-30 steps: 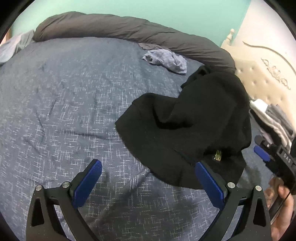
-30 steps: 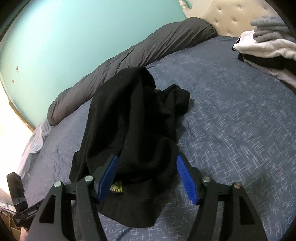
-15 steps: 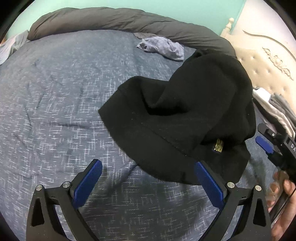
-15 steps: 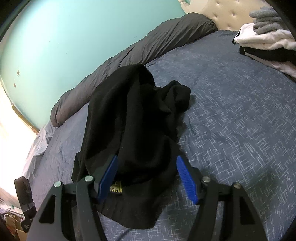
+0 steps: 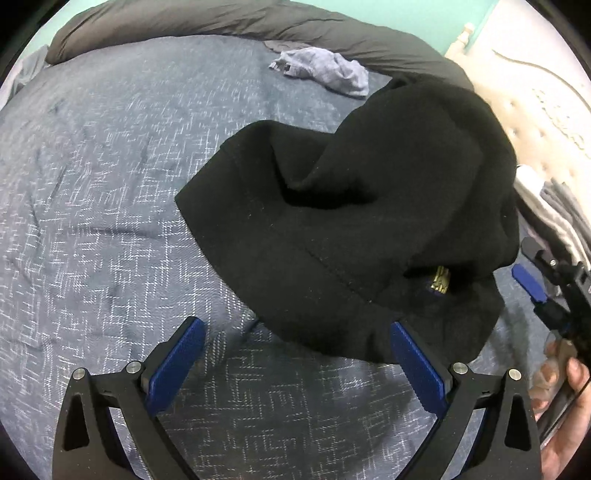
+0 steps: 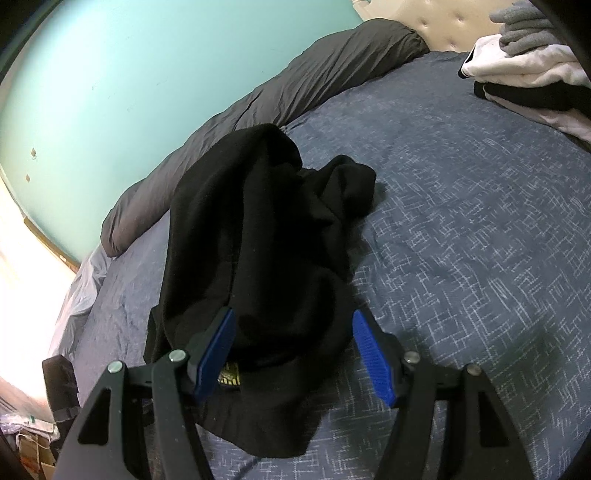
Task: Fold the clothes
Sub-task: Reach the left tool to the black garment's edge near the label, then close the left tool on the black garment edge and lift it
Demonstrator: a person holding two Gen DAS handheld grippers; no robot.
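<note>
A black garment [image 5: 369, 221] lies heaped on the blue patterned bedspread [image 5: 110, 221], with a small yellow label [image 5: 439, 282] near its front hem. My left gripper [image 5: 297, 328] hovers open just in front of that hem, its right finger over the garment's edge and nothing pinched. In the right wrist view the same garment [image 6: 258, 240] rises in a bunch. My right gripper [image 6: 293, 315] stands open around its near end, with the label [image 6: 229, 378] under the left finger. The right gripper's blue pad [image 5: 529, 282] shows at the left view's right edge.
A rolled grey duvet [image 5: 221, 22] runs along the teal wall. A crumpled blue-grey garment [image 5: 325, 72] lies near it. A pile of folded clothes [image 6: 524, 74] sits by the padded headboard [image 5: 535, 92]. A person's hand [image 5: 569, 387] holds the right gripper.
The left gripper has come down and closer to the black garment, which now fills more of its view. The right wrist view is almost unchanged.
</note>
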